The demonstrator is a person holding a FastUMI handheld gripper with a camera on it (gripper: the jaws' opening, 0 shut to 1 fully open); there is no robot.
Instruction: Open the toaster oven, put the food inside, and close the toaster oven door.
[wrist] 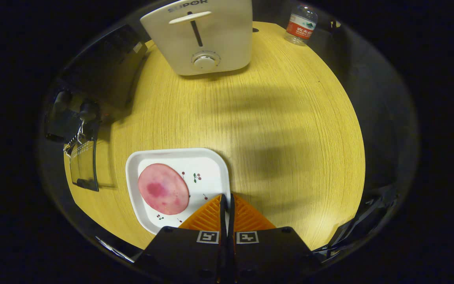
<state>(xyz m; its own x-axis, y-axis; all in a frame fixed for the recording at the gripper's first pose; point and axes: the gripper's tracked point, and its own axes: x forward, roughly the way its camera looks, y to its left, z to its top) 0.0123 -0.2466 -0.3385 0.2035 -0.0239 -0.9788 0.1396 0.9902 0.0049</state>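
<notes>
A cream toaster [201,35] with a lever slot and a round dial stands at the far side of the round wooden table [290,138], well beyond the fingers. A pink round slice of food [163,188] lies on a white square plate [207,163] just ahead of the fingers and to their left. My gripper [226,197] hangs above the plate's near right corner. Its orange ribbed fingers [207,215] are pressed together with nothing between them.
A plastic water bottle [300,24] with a red label stands at the far right of the table. A dark box-like appliance [105,71] and a glass-fronted black object [83,165] sit along the table's left edge.
</notes>
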